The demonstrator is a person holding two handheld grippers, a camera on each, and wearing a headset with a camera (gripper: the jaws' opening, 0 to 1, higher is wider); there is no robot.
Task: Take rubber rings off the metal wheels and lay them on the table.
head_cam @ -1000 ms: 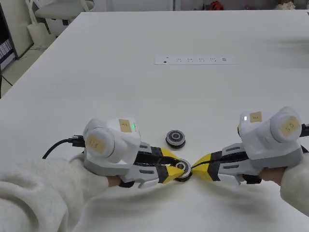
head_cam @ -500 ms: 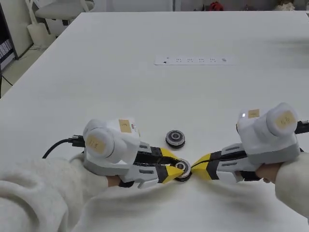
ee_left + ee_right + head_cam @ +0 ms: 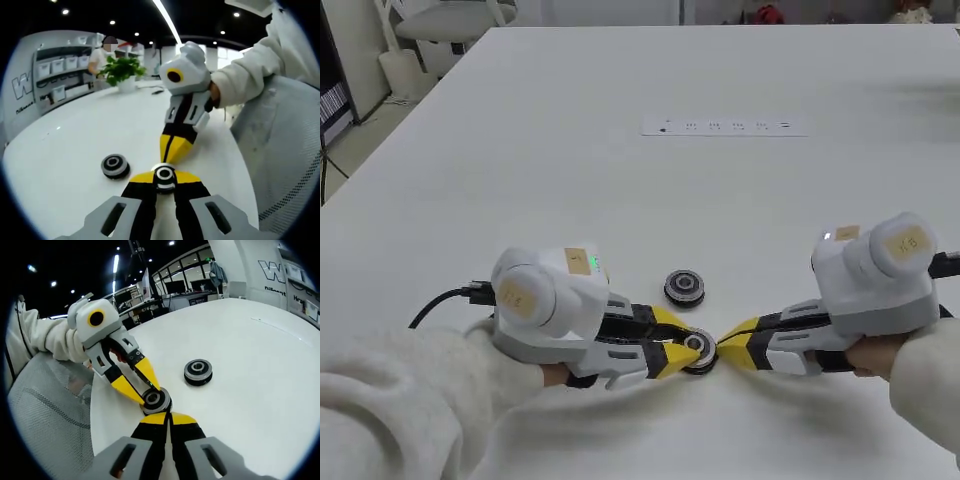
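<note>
head view: both grippers lie low over the white bench (image 3: 570, 150), near its front edge, tips facing each other. the left gripper (image 3: 686, 350) comes in from the left, and its yellow jaws are closed on a metal wheel (image 3: 699, 347), held just above or on the bench surface. the right gripper (image 3: 724, 352) comes in from the right with its tips at the wheel's other side.

right gripper view: the right gripper's own jaws (image 3: 165, 416) are drawn narrow, almost together, and touch the near rim of the wheel (image 3: 156, 399). its dark rubber ring (image 3: 150, 405) is on the wheel. i cannot tell if the tips pinch the ring itself.

left gripper view: the wheel (image 3: 164, 173) sits clamped between the left gripper (image 3: 164, 178) tips.

a second wheel (image 3: 684, 286) lies flat on the bench, near the held one but apart from it, on the far side. a power strip (image 3: 724, 127) lies farther back, well apart.
</note>
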